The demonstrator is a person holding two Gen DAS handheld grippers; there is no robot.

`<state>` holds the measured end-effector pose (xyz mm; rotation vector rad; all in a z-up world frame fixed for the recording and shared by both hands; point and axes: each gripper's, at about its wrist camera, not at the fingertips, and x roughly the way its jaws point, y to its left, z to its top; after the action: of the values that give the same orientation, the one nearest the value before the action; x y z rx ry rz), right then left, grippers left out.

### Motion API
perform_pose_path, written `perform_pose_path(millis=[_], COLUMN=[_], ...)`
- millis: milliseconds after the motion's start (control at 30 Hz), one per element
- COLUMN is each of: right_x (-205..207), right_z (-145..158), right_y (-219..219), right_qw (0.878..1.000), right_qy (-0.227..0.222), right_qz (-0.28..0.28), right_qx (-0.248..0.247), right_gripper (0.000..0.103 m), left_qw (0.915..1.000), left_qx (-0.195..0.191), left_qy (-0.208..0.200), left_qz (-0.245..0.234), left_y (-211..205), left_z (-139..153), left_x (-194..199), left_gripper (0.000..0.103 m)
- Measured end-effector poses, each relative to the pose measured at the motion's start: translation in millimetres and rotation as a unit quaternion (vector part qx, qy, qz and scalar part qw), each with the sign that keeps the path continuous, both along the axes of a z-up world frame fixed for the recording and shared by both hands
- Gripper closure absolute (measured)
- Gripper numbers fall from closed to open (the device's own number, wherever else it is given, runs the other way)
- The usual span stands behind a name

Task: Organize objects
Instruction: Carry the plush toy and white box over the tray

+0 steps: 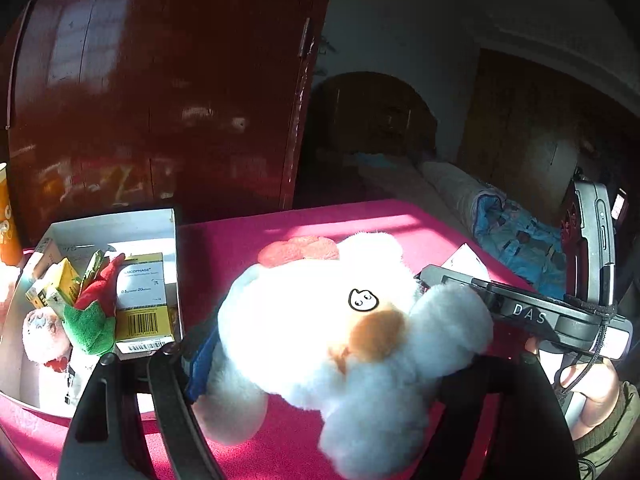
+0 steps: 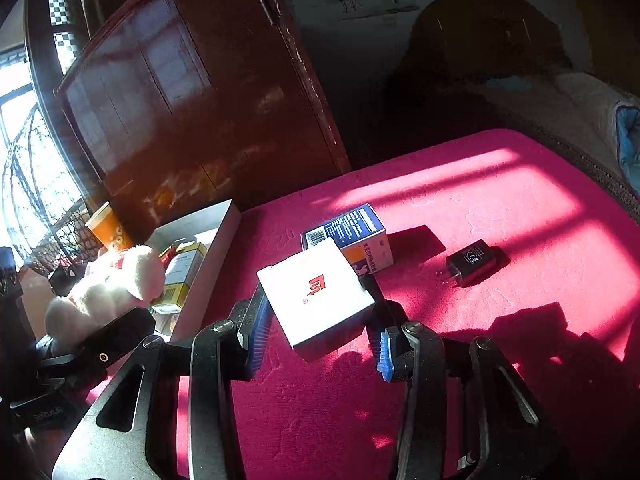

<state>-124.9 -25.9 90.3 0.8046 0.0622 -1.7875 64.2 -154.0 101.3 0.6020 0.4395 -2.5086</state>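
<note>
Left claw (image 1: 320,360) grips the plush toy (image 1: 344,320); right claw (image 2: 316,344) grips the white box (image 2: 316,300).

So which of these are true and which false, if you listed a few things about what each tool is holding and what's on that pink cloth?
1. The left tool holds a white plush toy. True.
2. The right tool is empty. False: its jaws are shut on a white box with a red logo.
3. A black plug adapter lies on the pink cloth. True.
4. The open white tray is empty. False: it holds medicine boxes and small soft toys.
5. A blue and white box sits on the cloth behind the white box. True.
</note>
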Motion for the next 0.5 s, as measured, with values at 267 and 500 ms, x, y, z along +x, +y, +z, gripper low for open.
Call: perform_pose_path(millis=[267,500], right_x=[18,34], right_z=[6,12], right_y=[-9,-17], right_qw=[1.000,0.999], right_qy=[0.010,0.020], right_qz=[0.013,0.023], right_qx=[0.007,0.013], right_gripper=[0.061,0.061], left_qw=[0.9995,0.9987], left_qx=[0.003,0.002], left_qy=[0.020,0.031], left_qz=[0.023,0.042], left_y=[-11,-21], left_z=[6,9], left_x=[23,44], left_gripper=[0.022,0.022])
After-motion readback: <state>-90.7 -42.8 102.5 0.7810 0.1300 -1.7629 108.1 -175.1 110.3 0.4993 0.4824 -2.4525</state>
